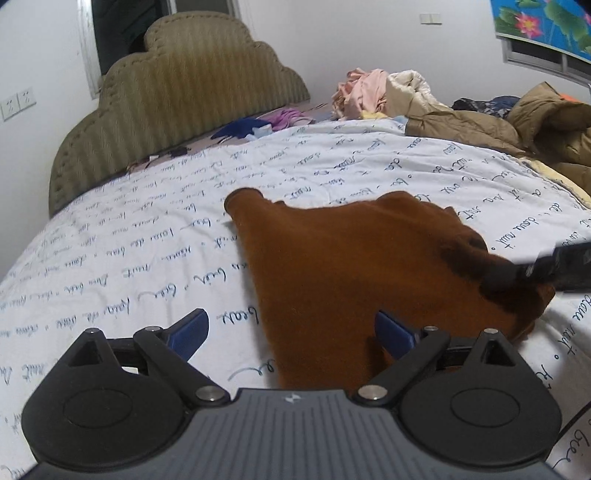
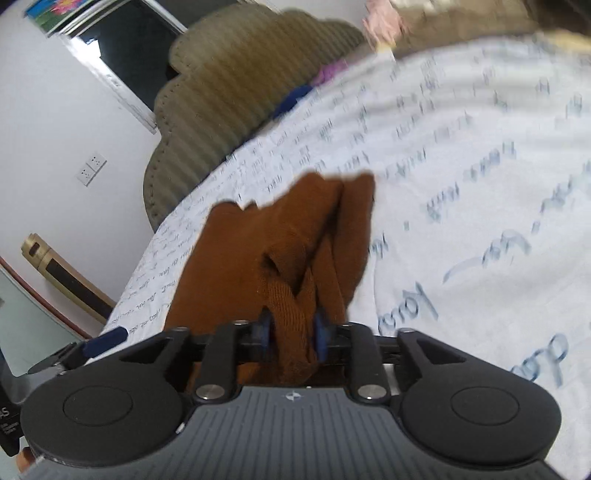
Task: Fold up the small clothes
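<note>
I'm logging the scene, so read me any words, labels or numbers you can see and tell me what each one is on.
Bedspread: blue cursive script all over, too distorted to read reliably.
Left gripper body: white print at the frame edge, "AS" and smaller lines, cut off and unreadable.
Brown garment: no text.

I saw a white quilt [image 1: 129,240] printed with blue handwriting covering the bed, with an olive scalloped headboard [image 1: 177,92] behind it. A tan coat [image 1: 517,125] lay at the far right, just beside pink clothes [image 1: 364,92]. Two wall sockets [image 1: 18,103] sat left of the headboard, and a lotus picture [image 1: 543,22] hung top right.
</note>
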Action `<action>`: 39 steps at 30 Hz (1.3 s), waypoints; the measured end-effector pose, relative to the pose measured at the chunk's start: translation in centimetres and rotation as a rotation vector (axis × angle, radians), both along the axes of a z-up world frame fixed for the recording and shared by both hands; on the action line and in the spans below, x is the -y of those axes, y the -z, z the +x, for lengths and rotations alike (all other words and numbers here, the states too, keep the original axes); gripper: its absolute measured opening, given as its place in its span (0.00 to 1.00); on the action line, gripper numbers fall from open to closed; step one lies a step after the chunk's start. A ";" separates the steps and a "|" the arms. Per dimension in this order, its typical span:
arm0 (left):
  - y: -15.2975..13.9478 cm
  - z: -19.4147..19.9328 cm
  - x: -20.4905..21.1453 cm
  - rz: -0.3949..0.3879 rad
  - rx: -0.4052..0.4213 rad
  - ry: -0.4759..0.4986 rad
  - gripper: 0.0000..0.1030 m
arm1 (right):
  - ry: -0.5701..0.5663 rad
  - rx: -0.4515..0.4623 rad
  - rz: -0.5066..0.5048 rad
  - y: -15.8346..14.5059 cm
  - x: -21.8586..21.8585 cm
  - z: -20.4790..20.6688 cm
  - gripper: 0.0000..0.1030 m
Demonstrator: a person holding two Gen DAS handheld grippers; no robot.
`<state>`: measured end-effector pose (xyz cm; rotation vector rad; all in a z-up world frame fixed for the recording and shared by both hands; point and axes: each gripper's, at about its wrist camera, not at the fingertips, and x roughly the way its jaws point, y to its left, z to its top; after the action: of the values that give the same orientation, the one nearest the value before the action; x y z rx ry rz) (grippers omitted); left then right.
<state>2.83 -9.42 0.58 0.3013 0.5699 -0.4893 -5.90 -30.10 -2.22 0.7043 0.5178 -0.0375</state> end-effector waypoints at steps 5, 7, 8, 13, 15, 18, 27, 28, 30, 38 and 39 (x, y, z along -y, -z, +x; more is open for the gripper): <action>0.4 0.0 0.2 0.007 -0.013 -0.016 0.95 | 0.023 0.037 -0.176 -2.9 -0.8 0.9 0.59; 0.3 0.1 0.3 0.010 -0.011 -0.026 0.95 | 0.003 0.032 -0.167 -3.0 -0.3 2.5 0.59; 0.2 0.2 0.2 0.009 -0.016 -0.030 0.95 | 0.000 0.011 -0.166 -2.8 0.0 3.6 0.59; 0.4 0.6 0.2 0.017 -0.031 -0.049 0.95 | -0.033 -0.103 -0.217 -1.4 0.6 8.0 0.53; 0.5 0.7 0.1 0.017 -0.038 -0.053 0.95 | -0.036 -0.104 -0.237 -1.2 0.4 8.6 0.33; 0.6 0.7 0.0 0.011 -0.045 -0.053 0.95 | 0.002 -0.095 -0.269 -1.0 0.2 8.8 0.25; 0.7 2.0 -2.0 -0.113 -0.124 -0.052 0.95 | -0.001 -0.060 -0.289 -2.1 -0.1 6.2 0.78; 0.9 2.6 -2.5 -0.143 -0.161 -0.056 0.95 | -0.014 -0.058 -0.270 -2.2 0.1 5.6 0.80; 1.4 3.8 -3.9 -0.222 -0.249 -0.068 0.95 | -0.047 -0.060 -0.207 -2.0 0.8 4.6 0.82; 4.1 7.1 -6.5 -0.527 -0.534 -0.068 0.95 | -0.126 -0.098 -0.003 1.2 2.4 2.9 0.85; 4.2 7.2 -6.2 -0.541 -0.538 -0.057 0.95 | -0.127 -0.088 0.011 1.3 2.3 2.9 0.85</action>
<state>10.05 -3.17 -3.60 -0.3757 0.9342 -0.6517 -2.96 -32.40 -3.48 0.6814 0.6466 0.0535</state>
